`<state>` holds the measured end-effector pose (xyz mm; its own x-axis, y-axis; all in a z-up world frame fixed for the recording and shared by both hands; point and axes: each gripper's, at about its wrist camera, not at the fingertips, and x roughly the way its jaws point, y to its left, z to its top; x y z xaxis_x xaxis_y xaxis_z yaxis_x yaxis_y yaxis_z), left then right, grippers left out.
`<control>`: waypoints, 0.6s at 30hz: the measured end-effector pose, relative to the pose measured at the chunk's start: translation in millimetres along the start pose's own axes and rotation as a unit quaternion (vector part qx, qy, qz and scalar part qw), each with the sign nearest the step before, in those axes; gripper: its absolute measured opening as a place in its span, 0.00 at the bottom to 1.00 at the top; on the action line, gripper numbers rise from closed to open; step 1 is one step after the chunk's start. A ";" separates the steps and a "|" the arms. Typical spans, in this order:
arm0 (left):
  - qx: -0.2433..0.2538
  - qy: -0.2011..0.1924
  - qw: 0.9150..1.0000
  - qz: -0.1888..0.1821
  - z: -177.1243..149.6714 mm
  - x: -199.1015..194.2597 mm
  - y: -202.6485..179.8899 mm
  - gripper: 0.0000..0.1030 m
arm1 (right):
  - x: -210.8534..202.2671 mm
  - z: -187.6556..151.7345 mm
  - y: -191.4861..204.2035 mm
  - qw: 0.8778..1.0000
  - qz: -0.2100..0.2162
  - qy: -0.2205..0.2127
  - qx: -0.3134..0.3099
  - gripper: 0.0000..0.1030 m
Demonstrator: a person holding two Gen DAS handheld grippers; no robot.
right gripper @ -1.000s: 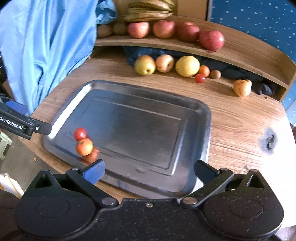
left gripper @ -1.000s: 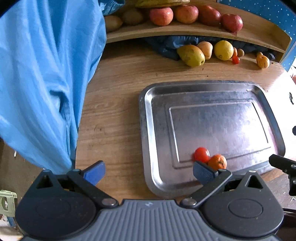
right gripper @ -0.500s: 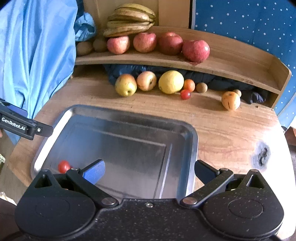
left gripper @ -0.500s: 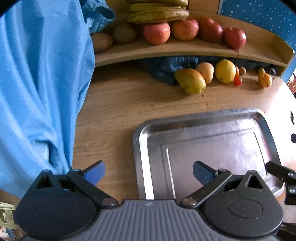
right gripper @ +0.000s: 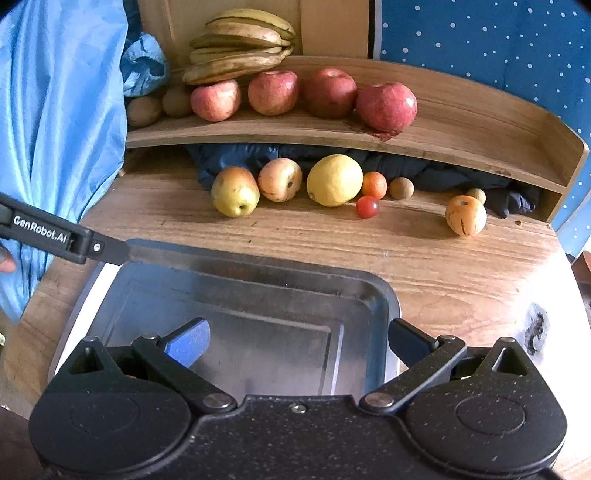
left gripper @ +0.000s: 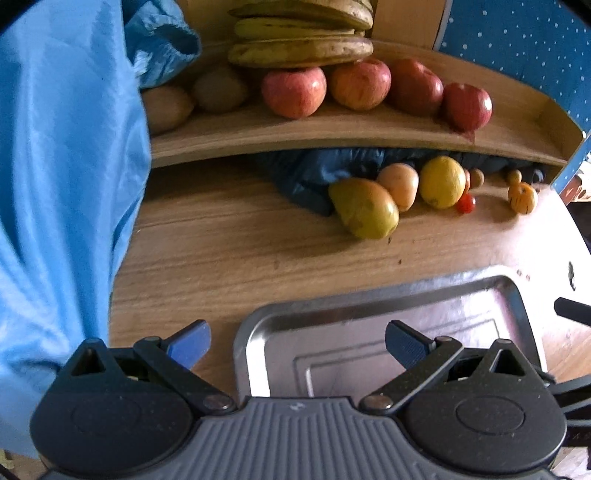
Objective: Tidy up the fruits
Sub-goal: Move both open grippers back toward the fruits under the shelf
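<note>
So the background stuff: there's a big shiny light-blue fabric (right gripper: 62,122) draped down the whole left edge of the counter (right gripper: 424,254), which is wood with a dark burn-looking mark (right gripper: 537,328) near its right edge. A crumpled blue plastic bag (right gripper: 144,70) sits at the left end of the curved wooden shelf (right gripper: 480,122). Dark navy cloth (right gripper: 443,173) is stuffed under that shelf along the counter's back edge. Behind it all on the right is a blue wall with white dots (right gripper: 498,48), and a plain wooden panel (right gripper: 332,26) stands in the middle
</note>
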<state>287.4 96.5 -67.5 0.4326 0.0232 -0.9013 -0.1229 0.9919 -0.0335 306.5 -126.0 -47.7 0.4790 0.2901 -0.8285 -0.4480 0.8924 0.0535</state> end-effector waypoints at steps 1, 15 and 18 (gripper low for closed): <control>-0.001 -0.001 1.000 -0.004 3.5 2.5 -0.6 0.99 | 1.5 1.8 -0.3 1.000 -0.001 -0.001 0.001 0.99; -0.001 -0.001 0.999 -0.055 43.4 41.2 -16.6 0.99 | 27.8 28.7 -20.3 0.999 -0.040 -0.007 0.011 0.99; -0.001 0.001 0.998 -0.063 50.7 49.9 -19.8 0.99 | 33.4 35.1 -26.7 0.999 -0.044 -0.014 0.017 0.99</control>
<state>356.7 84.4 -90.0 0.4430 -0.1014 -0.8908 -0.0700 0.9866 -0.1471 361.0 -127.9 -57.2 0.5366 0.2197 -0.8148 -0.3785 0.9256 0.0003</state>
